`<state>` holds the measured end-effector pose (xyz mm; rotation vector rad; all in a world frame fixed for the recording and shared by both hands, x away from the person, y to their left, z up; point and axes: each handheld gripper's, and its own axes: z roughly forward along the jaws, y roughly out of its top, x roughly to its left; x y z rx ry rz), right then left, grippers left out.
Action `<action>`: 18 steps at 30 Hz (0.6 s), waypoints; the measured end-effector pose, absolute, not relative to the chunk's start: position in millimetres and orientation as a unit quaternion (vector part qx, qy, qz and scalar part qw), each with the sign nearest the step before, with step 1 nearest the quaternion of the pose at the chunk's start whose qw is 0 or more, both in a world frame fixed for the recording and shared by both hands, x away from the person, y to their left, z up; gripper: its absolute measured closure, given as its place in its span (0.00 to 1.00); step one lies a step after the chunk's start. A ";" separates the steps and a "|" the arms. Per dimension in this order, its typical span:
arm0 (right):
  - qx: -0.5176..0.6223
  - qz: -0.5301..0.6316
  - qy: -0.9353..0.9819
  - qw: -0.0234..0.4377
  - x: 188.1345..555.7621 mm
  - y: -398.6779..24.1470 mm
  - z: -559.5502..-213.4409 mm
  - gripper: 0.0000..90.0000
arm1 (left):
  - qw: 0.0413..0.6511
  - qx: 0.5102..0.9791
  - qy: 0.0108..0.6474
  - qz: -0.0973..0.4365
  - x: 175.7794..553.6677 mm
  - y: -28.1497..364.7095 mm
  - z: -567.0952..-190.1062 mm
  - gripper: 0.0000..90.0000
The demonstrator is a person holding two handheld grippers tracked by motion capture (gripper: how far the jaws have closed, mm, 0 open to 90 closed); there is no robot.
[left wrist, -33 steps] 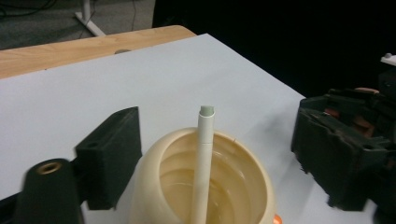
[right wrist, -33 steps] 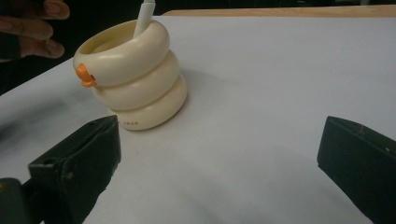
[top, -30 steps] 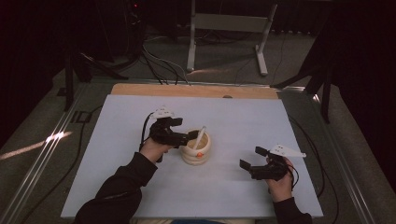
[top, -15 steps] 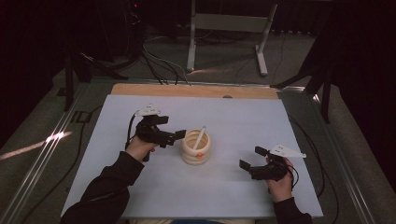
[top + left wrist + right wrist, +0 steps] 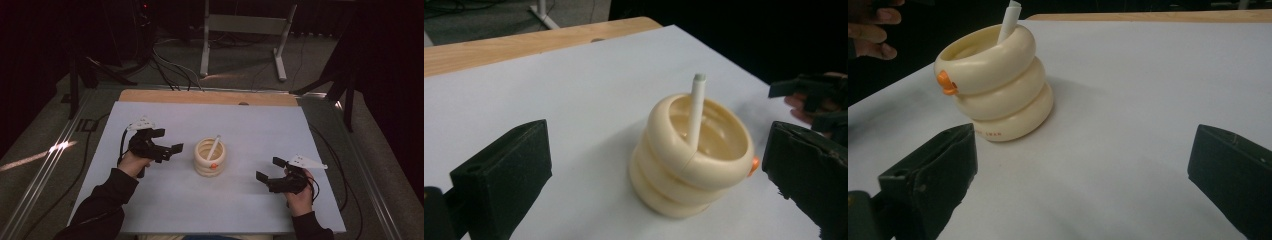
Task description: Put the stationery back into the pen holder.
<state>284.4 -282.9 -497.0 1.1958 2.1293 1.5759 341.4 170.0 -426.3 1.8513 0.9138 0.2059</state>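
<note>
A cream cup shaped like three stacked rings, with a small orange beak, stands at the middle of the white table. A white stick leans inside it, its tip above the rim. My left gripper is a short way left of the cup, pointing at it; its jaws have just been opening and hold nothing. In the left gripper view the cup and stick stand beyond the jaws, apart from them. My right gripper rests to the cup's right, open and empty, facing the cup.
The white sheet covers the table up to a wooden strip at the far edge. Behind the table stand a metal frame and cables on the floor. Metal rails run along both sides.
My left gripper has drawn back to the left, away from the cup, and its jaws stand wider. The stick stays in the cup. The right gripper has kept still.
</note>
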 end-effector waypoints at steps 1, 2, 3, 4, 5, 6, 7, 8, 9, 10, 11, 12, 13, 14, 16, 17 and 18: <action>0.408 0.539 0.727 0.117 284.2 -282.7 -497.0 0.00 | 0.508 0.769 0.379 0.085 340.4 171.1 -427.5 0.00; 0.408 0.538 0.728 0.118 283.9 -282.5 -496.9 0.00 | 0.505 0.769 0.381 0.089 339.2 171.9 -428.6 0.00; 0.407 0.538 0.729 0.118 283.7 -282.4 -496.8 0.00 | 0.503 0.769 0.383 0.095 337.7 172.6 -429.9 0.00; 0.407 0.538 0.729 0.118 283.5 -282.6 -496.6 0.00 | 0.503 0.769 0.383 0.096 336.3 173.6 -431.2 0.00; 0.407 0.539 0.728 0.118 283.4 -282.9 -496.5 0.00 | 0.502 0.769 0.384 0.095 334.9 174.7 -432.7 0.00; 0.407 0.540 0.727 0.117 283.4 -283.3 -496.5 0.00 | 0.502 0.768 0.385 0.096 333.1 175.6 -434.2 0.00; 0.407 0.540 0.727 0.117 283.5 -283.5 -496.6 0.00 | 0.502 0.768 0.386 0.095 331.4 176.6 -435.7 0.00; 0.407 0.540 0.727 0.118 283.6 -283.7 -496.6 0.00 | 0.502 0.768 0.387 0.094 329.7 177.7 -437.4 0.00; 0.407 0.540 0.728 0.117 283.6 -283.7 -496.6 0.00 | 0.501 0.767 0.389 0.094 328.2 178.7 -439.3 0.00; 0.407 0.540 0.728 0.117 283.6 -283.7 -496.7 0.00 | 0.500 0.767 0.391 0.094 326.7 179.8 -441.3 0.00; 0.407 0.540 0.728 0.117 283.5 -283.5 -496.6 0.00 | 0.499 0.767 0.392 0.095 325.1 181.0 -443.3 0.00; 0.406 0.539 0.728 0.118 283.3 -283.4 -496.5 0.00 | 0.500 0.766 0.393 0.094 323.7 182.5 -445.4 0.00; 0.407 0.539 0.728 0.118 283.0 -283.2 -496.4 0.00 | 0.500 0.765 0.395 0.092 322.3 184.2 -447.5 0.00; 0.406 0.539 0.728 0.118 282.9 -283.3 -496.3 0.00 | 0.501 0.763 0.397 0.090 320.5 185.6 -449.8 0.00; 0.406 0.538 0.729 0.119 282.9 -283.6 -496.4 0.00 | 0.501 0.762 0.400 0.091 317.0 188.8 -454.1 0.00; 0.406 0.539 0.729 0.119 283.0 -283.6 -496.4 0.00 | 0.500 0.762 0.401 0.092 315.3 190.8 -455.9 0.00; 0.406 0.538 0.729 0.118 283.0 -283.5 -496.4 0.00 | 0.501 0.761 0.402 0.093 313.6 192.9 -457.7 0.00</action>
